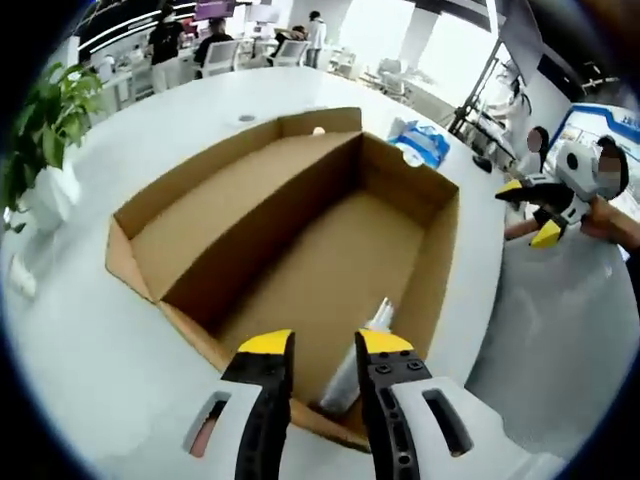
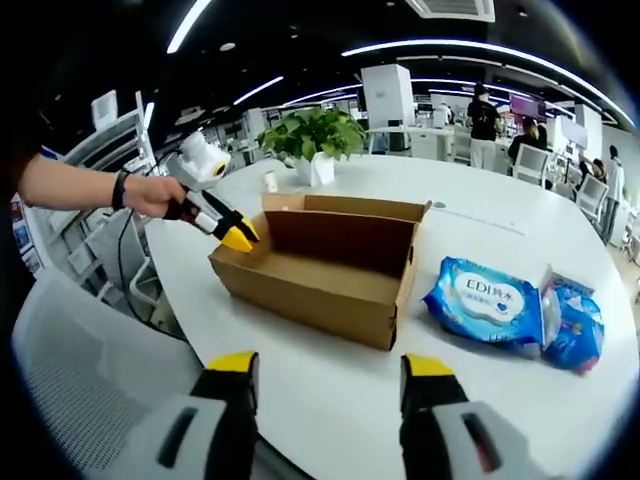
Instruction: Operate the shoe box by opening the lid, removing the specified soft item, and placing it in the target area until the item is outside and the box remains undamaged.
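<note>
Tube (image 1: 365, 345) | in shoe box (image 1: 300, 215) (open) | between left gripper (image 1: 325, 345) fingers

Open cardboard box (image 2: 325, 275) on the white desk (image 2: 330, 400), lid flap (image 1: 230, 185) folded back along one long side, brown inside and out, walls upright and unbent. A pale, soft wrapped item (image 1: 362, 350) lies on the box floor against the near end wall, lengthwise, partly hidden between the gripper tips in the left gripper view. A blue wet-wipe pack (image 2: 485, 300) with white lettering lies flat on the desk just beside the box's end, apart from it; a second blue pack (image 2: 575, 325) touches its far side.
</note>
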A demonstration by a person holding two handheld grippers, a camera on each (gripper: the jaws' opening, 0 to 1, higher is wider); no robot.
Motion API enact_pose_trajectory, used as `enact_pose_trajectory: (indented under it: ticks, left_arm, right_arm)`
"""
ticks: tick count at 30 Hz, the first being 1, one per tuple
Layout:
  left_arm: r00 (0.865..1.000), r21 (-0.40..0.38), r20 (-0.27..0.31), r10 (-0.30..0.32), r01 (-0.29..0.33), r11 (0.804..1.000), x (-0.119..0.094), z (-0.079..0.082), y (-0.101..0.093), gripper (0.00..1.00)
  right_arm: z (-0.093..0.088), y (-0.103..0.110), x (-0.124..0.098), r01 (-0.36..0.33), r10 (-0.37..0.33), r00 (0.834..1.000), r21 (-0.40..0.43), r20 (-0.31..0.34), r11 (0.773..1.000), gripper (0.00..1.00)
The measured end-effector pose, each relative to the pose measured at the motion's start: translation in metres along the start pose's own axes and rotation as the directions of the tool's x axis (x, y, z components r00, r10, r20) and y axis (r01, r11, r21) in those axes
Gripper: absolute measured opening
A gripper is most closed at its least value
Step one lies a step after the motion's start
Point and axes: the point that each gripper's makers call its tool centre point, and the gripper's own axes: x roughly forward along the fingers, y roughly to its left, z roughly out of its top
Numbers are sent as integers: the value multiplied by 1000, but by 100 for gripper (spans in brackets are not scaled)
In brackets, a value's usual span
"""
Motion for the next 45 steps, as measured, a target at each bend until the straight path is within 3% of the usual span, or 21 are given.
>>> enact_pose_trajectory:
  ticks: [7,10,17,20,23,31,33,38,45]
  left_arm:
    - [994,162,-98,-39,54,985,7,-4,0,28]
    - [993,146,-91,-70,83,986,11,-2,-4,30]
    - [972,249,-200,-126,175,952,22,-18,-15,32]
    - [957,199,-226,-184,230,953,27,-24,-23,36]
    - [954,221,-248,-167,224,949,32,-26,-18,38]
    - [925,354,-364,-110,247,902,34,-39,-17,35]
    - [917,348,-390,-85,233,908,35,-43,-14,35]
    - [922,338,-380,-71,210,917,36,-38,-12,36]
    - [935,365,-353,-35,172,915,35,-30,-5,31]
  right_arm:
    - [-2,1,1,-4,4,1000,-1,-10,1000,56]
    - [-3,2,2,-8,7,1000,-7,-15,1000,56]
    - [-3,7,4,-18,18,1000,-33,-17,999,58]
    - [-4,7,4,-22,21,1000,-32,-20,999,58]
    - [-5,8,4,-25,24,999,-30,-23,999,58]
    - [-9,8,5,-27,25,999,-40,-44,999,57]
    - [-9,8,6,-27,26,999,-38,-44,999,57]
    - [-11,8,6,-28,26,998,-41,-52,999,57]
    - [-12,7,6,-29,26,998,-43,-55,999,56]
